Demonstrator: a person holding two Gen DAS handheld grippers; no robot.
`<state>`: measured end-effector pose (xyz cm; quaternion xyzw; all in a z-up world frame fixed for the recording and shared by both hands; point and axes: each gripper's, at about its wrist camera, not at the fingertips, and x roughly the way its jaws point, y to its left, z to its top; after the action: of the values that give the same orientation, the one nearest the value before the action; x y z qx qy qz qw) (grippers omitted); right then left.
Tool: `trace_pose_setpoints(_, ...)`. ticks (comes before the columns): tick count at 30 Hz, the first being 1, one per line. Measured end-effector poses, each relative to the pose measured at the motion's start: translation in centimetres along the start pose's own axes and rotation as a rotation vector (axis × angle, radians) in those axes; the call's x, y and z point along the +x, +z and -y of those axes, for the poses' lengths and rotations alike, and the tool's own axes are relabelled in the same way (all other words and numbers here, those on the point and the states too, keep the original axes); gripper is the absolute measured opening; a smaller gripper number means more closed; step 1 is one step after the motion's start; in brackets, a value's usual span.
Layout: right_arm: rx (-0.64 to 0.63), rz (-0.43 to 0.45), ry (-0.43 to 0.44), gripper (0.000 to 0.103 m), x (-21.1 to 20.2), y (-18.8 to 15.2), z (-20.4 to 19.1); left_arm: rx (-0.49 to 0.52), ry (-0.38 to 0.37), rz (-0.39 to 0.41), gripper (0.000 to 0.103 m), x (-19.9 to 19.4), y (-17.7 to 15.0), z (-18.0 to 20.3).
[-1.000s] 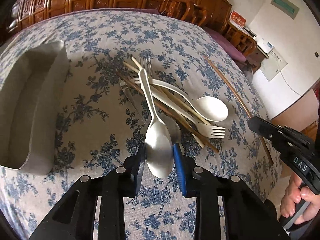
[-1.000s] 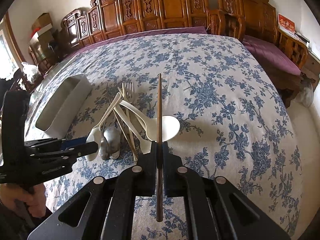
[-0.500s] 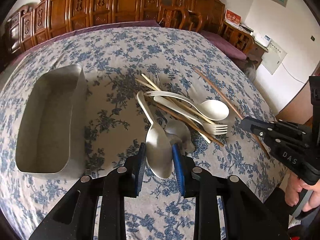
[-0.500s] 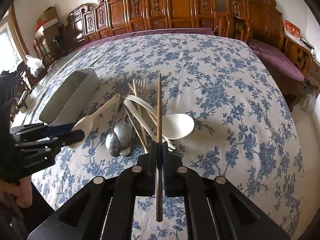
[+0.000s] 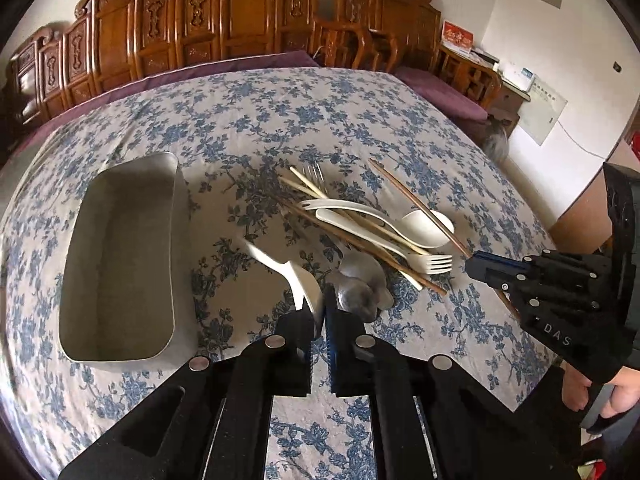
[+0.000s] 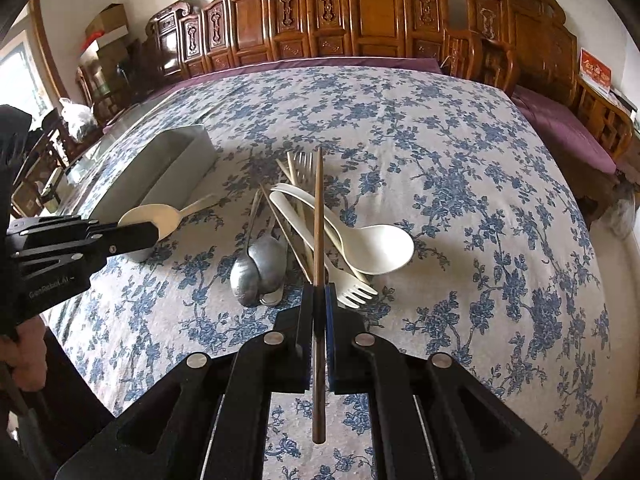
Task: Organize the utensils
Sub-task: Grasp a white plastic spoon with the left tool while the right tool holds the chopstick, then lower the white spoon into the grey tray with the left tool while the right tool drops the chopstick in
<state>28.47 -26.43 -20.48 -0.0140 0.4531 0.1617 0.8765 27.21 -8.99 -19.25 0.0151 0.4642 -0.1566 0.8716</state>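
Observation:
My left gripper is shut on a white plastic spoon by its bowl and holds it above the cloth, handle pointing toward the metal tray; the spoon also shows in the right wrist view. My right gripper is shut on a brown chopstick held above the utensil pile. The pile holds a white spoon, a white fork, metal spoons, a metal fork and more chopsticks.
The table has a blue-flowered cloth. The metal tray stands at the left, also seen in the right wrist view. Carved wooden chairs line the far edge. The table's near edge lies just below both grippers.
My left gripper has lifted the white spoon off the pile, pulled back and turned it on edge toward the tray. My right gripper has raised the chopstick slightly.

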Motion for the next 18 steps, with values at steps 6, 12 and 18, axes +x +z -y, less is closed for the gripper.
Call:
trace_pose_setpoints(6, -0.005, 0.003, 0.011, 0.007, -0.3, 0.1, -0.4, 0.012, 0.001, 0.007, 0.004, -0.3, 0.1, 0.0)
trace_pose_setpoints(12, -0.028, 0.021, 0.029, 0.007, -0.8, 0.9, -2.0, 0.054, 0.002, 0.041, 0.004, -2.8, 1.4, -0.4)
trace_pose_setpoints(18, -0.043, 0.035, 0.052, 0.007, -1.0, 1.8, -4.1, 0.056, -0.004, 0.078, 0.004, -5.4, 2.6, -2.4)
